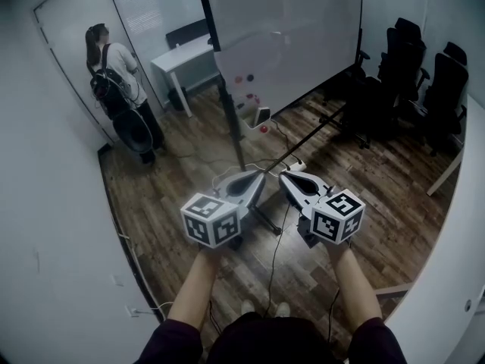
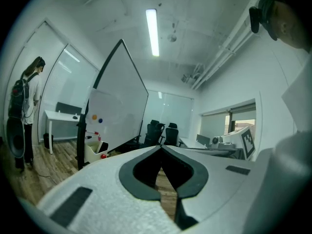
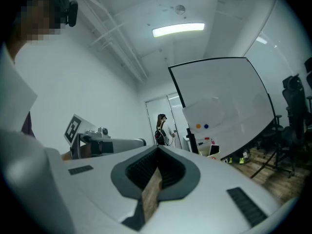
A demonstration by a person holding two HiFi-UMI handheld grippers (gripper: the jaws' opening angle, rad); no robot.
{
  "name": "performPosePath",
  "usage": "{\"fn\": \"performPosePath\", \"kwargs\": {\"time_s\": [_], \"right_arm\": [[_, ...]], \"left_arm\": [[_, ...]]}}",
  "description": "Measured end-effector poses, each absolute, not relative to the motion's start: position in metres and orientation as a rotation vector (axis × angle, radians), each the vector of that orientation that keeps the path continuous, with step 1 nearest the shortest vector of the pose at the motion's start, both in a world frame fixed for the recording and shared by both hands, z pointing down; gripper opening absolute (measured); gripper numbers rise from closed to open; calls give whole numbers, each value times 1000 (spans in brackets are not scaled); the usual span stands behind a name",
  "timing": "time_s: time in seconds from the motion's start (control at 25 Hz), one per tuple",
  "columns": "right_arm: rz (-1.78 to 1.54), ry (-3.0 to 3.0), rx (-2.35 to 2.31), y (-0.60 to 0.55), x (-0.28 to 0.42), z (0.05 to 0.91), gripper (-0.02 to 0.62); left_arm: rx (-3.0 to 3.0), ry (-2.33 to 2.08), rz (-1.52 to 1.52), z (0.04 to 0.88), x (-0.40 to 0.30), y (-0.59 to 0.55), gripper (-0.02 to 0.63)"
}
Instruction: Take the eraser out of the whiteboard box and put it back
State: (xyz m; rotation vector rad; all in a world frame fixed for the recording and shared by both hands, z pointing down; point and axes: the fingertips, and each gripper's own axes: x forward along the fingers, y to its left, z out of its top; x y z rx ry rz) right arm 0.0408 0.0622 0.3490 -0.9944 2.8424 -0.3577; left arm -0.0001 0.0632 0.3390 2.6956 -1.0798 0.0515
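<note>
The whiteboard [image 1: 288, 29] stands on its stand across the room. Low on it hangs a white box [image 1: 252, 112], also seen in the left gripper view as the box [image 2: 93, 151] and in the right gripper view as the box [image 3: 211, 150]. A dark flat block, apparently the eraser [image 1: 263, 116], stands in the box. My left gripper [image 1: 260, 175] and right gripper [image 1: 283, 175] are side by side well short of the board, pointing toward it. Both are shut and hold nothing. The left gripper [image 2: 161, 146] and right gripper [image 3: 157, 147] show their tips touching.
A person with a backpack [image 1: 114, 74] stands at the far left by a door. A white desk [image 1: 182, 58] is behind the board, and black office chairs [image 1: 424, 82] line the right. Cables and a power strip [image 1: 296, 164] lie on the wooden floor by the stand's feet.
</note>
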Motion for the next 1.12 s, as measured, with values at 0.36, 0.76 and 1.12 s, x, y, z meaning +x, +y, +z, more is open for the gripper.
{"fn": "performPosePath", "kwargs": {"time_s": [0.36,0.76,1.12], "right_arm": [[-401,2835,-976,42,71,365,3],[-440,2829,-1005,-1,66,383,3],[-473,2806,-1067,-65,44,391,3]], "left_arm": [[2660,-1117,72,357,22,44,5],[2664,-1096,95,372,21,-2,5],[2676,-1022,120,384,2,-65,5]]}}
